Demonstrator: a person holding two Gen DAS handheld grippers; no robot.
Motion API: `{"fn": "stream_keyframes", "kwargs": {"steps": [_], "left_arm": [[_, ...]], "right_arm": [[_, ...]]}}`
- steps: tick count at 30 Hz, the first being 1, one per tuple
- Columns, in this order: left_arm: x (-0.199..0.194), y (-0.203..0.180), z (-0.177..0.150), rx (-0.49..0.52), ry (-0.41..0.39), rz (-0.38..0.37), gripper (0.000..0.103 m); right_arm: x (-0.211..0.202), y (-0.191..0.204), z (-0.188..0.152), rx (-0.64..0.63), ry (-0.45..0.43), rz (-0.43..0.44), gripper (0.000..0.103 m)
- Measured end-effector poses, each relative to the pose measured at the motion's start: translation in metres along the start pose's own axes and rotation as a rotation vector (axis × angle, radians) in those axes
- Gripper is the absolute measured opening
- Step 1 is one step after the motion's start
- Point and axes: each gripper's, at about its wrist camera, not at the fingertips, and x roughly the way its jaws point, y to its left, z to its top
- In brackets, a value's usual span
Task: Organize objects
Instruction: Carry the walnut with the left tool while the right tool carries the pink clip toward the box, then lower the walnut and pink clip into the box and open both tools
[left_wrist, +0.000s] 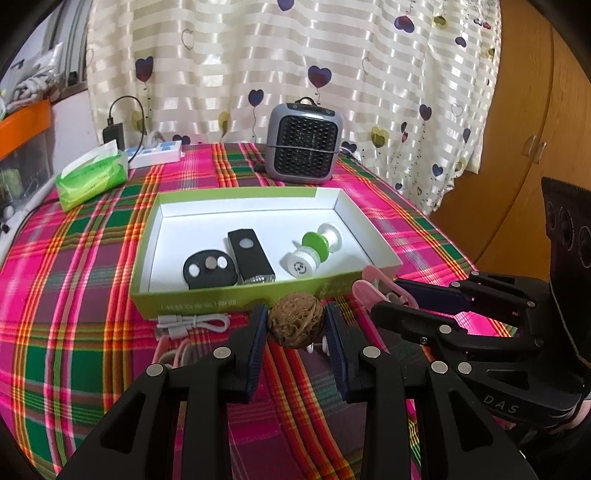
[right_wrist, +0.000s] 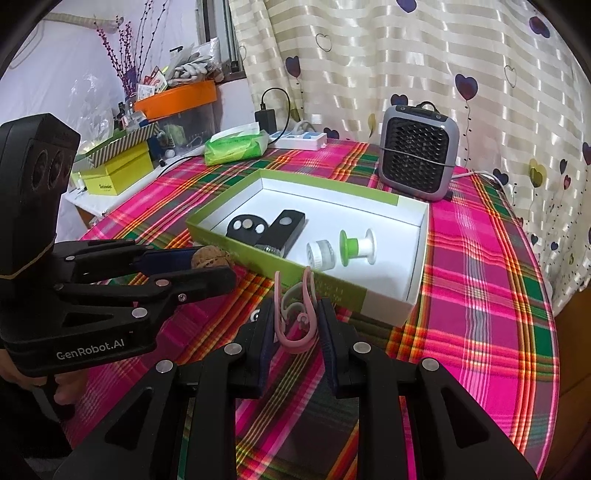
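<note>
Heart-print curtains are seen behind the plaid-clothed bench (left_wrist: 92, 266). Four small items are already laid in the green-sided white cardboard box (left_wrist: 229, 299). Left gripper (left_wrist: 297, 325) fingers are clamped on a wrinkled brown walnut (left_wrist: 296, 324), right gripper (right_wrist: 295, 325) fingers on a pink plastic clip (right_wrist: 295, 332), both just before the box; white cables (left_wrist: 192, 324) remain outside.

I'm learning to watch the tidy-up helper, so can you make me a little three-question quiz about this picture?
1. True or false: the left tool is holding a walnut.
2. What is the right tool gripping? A) a white cable B) a pink clip C) a tissue pack
3. How many things lie inside the green box?

Key:
1. True.
2. B.
3. Four: a round black piece, a black stick-shaped device, a white cap and a green-and-white spool.
</note>
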Motion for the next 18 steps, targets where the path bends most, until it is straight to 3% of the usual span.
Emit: {"fn": "stream_keyframes", "kwargs": {"steps": [18], "left_arm": [[0.018, 0.005, 0.024, 0.005, 0.002, 0.019, 0.029]], "right_arm": [[0.014, -0.018, 0.022, 0.005, -0.006, -0.041, 0.024]]}}
